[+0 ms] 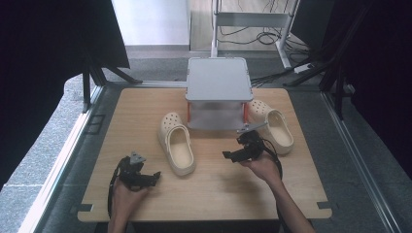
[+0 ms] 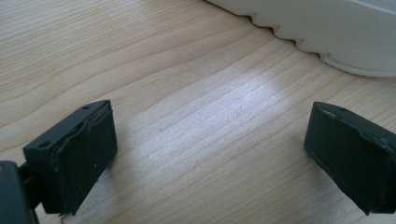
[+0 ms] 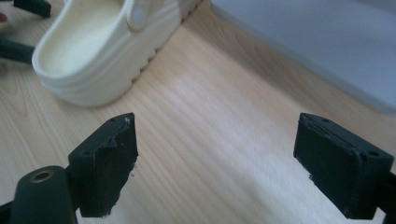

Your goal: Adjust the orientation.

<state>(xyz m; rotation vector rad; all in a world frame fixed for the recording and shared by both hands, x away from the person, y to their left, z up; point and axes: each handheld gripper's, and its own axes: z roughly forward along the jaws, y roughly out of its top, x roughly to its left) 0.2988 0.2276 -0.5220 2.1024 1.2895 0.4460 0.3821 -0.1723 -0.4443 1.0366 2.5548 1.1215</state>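
- High view: two cream clogs are seen on the wooden counter (image 1: 214,184), one on each side of a grey two-level rack (image 1: 218,80) standing at the far middle.
- The left clog (image 1: 176,142) lies just left of the rack's front, toe end far and heel end near, opening upward.
- The right clog (image 1: 272,124) lies just right of the rack, its toe end beside the rack's right post, opening upward.
- The left tongs (image 1: 154,175) are held low at the near left of the counter, pointed right toward the heel of the left clog and just short of it.
- Left gripper view: the left tongs (image 2: 210,149) are seen spread wide with only bare wood between the jaws; the ridged sole edge of the left clog (image 2: 336,32) is seen at the far right, apart from both jaws.
- The right tongs (image 1: 228,156) are held between the two clogs, near the front of the rack, pointed left.
- Right gripper view: the right tongs (image 3: 215,163) are seen spread apart with nothing between them; the left clog (image 3: 102,51) lies beyond, well clear of the jaws, and the rack's grey lower shelf (image 3: 317,42) is seen at the far right.
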